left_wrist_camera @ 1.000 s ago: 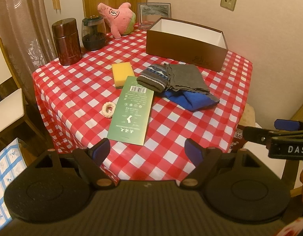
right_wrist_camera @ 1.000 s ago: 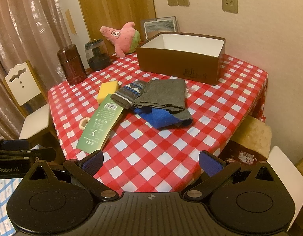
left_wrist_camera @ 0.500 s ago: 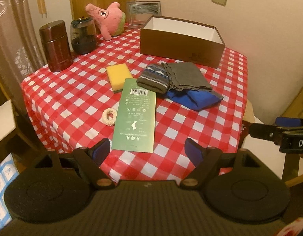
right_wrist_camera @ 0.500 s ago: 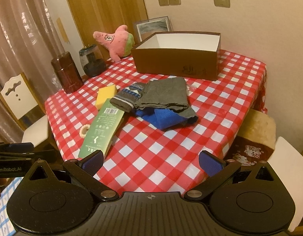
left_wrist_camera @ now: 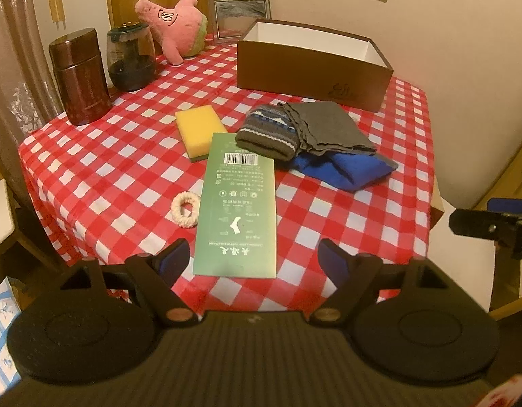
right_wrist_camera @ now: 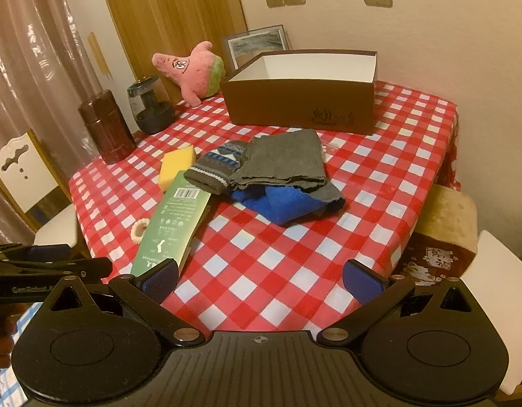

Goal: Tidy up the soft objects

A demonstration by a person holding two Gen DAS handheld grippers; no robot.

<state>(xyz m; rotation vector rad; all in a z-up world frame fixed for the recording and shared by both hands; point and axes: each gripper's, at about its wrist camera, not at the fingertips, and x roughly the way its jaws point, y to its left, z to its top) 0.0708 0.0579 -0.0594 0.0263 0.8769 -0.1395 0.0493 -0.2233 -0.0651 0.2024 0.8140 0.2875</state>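
Note:
On the red checked table a grey cloth (left_wrist_camera: 328, 125) (right_wrist_camera: 284, 159) lies over a blue towel (left_wrist_camera: 345, 168) (right_wrist_camera: 281, 203), beside a patterned knit sock (left_wrist_camera: 269, 130) (right_wrist_camera: 215, 166). A yellow sponge (left_wrist_camera: 200, 129) (right_wrist_camera: 176, 166), a white scrunchie (left_wrist_camera: 184, 208) (right_wrist_camera: 139, 229) and a pink star plush (left_wrist_camera: 174, 23) (right_wrist_camera: 193, 68) are also there. An open brown box (left_wrist_camera: 312, 74) (right_wrist_camera: 301, 101) stands at the back. My left gripper (left_wrist_camera: 252, 263) and right gripper (right_wrist_camera: 261, 279) are open and empty at the table's near edge.
A green flat package (left_wrist_camera: 239, 207) (right_wrist_camera: 173, 217) lies near the front. A brown canister (left_wrist_camera: 79, 74) (right_wrist_camera: 106, 125) and a glass jar (left_wrist_camera: 130, 56) (right_wrist_camera: 151, 105) stand at the back left. A picture frame (left_wrist_camera: 240, 13) leans on the wall. Chairs flank the table.
Both grippers have moved closer to the table and slightly leftward around it; the objects appear larger. Nothing on the table has moved.

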